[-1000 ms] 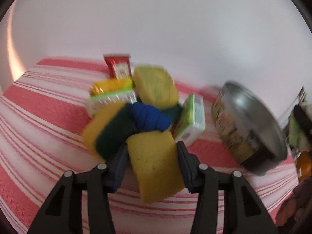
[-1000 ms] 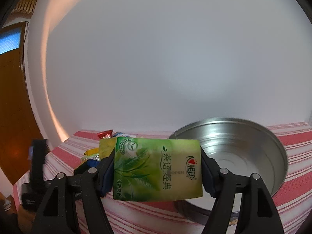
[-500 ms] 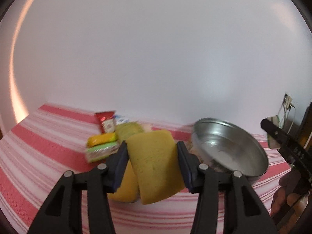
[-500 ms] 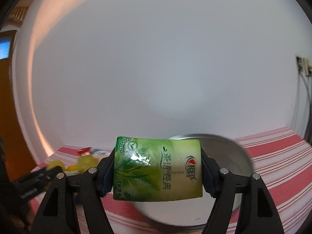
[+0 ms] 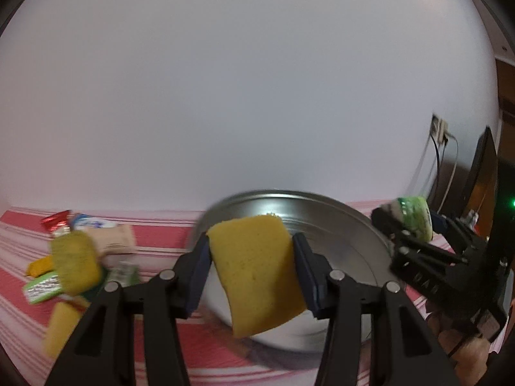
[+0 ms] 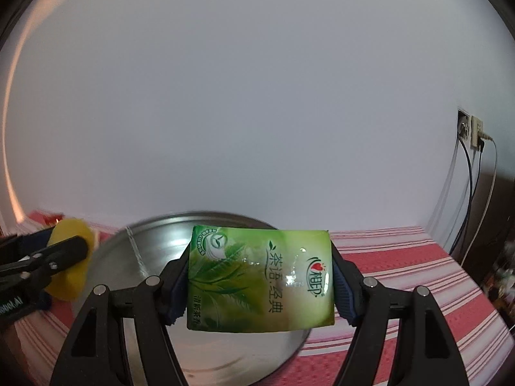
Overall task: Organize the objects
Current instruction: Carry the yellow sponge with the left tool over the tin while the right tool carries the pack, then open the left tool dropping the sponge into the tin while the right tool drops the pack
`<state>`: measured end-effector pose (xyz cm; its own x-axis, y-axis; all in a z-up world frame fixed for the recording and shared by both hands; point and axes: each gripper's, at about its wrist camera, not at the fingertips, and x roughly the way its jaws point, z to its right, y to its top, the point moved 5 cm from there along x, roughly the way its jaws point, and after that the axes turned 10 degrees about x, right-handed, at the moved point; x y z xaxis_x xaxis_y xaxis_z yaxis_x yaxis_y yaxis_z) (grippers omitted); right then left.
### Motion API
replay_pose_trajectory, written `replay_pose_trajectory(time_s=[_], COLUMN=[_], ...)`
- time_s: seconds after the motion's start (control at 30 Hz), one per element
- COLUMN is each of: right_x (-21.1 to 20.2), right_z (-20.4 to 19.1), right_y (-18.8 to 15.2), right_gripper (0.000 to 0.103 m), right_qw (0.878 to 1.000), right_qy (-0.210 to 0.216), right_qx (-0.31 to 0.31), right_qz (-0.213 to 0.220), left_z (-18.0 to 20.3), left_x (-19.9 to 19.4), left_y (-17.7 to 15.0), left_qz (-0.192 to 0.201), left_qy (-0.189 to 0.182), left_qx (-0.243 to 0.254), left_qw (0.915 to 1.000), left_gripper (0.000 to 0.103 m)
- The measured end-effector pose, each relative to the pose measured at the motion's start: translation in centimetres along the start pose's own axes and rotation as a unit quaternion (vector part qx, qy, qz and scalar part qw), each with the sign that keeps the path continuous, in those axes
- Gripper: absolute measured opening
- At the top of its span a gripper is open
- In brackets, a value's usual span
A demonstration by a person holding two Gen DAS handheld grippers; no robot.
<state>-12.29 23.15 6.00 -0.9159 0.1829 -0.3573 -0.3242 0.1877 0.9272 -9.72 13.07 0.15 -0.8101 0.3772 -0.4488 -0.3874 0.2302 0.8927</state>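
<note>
My left gripper [image 5: 251, 243] is shut on a yellow sponge [image 5: 257, 270], held in the air in front of a silver metal bowl [image 5: 341, 225]. A green tissue pack [image 6: 260, 276] fills my right gripper [image 6: 260, 257], which is shut on its two short ends above the bowl [image 6: 151, 244]. In the left wrist view the right gripper [image 5: 408, 222] hangs at the bowl's right rim. The right wrist view has the sponge [image 6: 69, 233] at the bowl's left rim.
A pile of sponges [image 5: 75, 263] and small packets [image 5: 112, 241] lies left of the bowl on the red striped cloth [image 5: 161, 231]. A white wall stands behind. A socket with cables [image 6: 470, 132] and dark furniture [image 5: 482, 177] are to the right.
My left gripper lifted the sponge off the pile and swung right to the bowl. The right gripper carried the tissue pack to the right over the bowl.
</note>
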Motion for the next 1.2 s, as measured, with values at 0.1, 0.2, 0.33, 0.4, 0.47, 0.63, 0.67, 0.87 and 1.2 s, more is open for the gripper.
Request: replay_pose_trajectory(time_s=[0.1,0.2,0.33,0.4,0.47,0.63,0.67,0.87,1.2], right_x=[1.2,2.2,3.2,3.6,4.0,4.1,4.2,4.4,5.8], right_z=[0.1,0.2,-0.1,-0.5,-0.7,-0.4,-0.3,-0.3,1.1], right_y=[-0.7,-1.2,-2.0,-2.3,-2.6,-3.5,-3.6,-3.9,-3.6], right_gripper=[0.074,0.074,0.074,0.074,0.074,0.074,0.074,0.075,0.079], right_qw=[1.0,0.999,0.998,0.998,0.997,0.997,0.997,0.997,0.989], right_qy=[0.0,0.006,0.001,-0.001,-0.004,0.001,0.002,0.002,0.055], right_qx=[-0.011,-0.003,-0.017,-0.025,-0.028,-0.015,-0.016,-0.016,0.079], right_qz=[-0.021,-0.042,-0.058,-0.063,-0.068,-0.076,-0.077,-0.082,-0.108], left_z=[1.1,1.7,1.8,1.9,1.9,1.9,1.9,2.0,0.3], left_x=[1.7,2.9,3.7,4.0,4.2,4.6,4.7,4.9,3.6], left_y=[0.1,0.0,-0.4,-0.6,-0.8,-1.2,-1.3,-1.5,-0.8], left_qz=[-0.015,-0.027,-0.044,-0.051,-0.053,-0.058,-0.059,-0.067,-0.037], left_qy=[-0.002,-0.004,-0.002,0.001,0.004,0.008,0.009,0.004,0.035], left_qx=[0.005,0.007,0.005,0.008,0.014,0.018,0.019,0.021,-0.023], left_qw=[0.9999,0.9996,0.999,0.9987,0.9985,0.9981,0.998,0.9975,0.9984], left_gripper=[0.05,0.05,0.05,0.05,0.05,0.05,0.05,0.05,0.102])
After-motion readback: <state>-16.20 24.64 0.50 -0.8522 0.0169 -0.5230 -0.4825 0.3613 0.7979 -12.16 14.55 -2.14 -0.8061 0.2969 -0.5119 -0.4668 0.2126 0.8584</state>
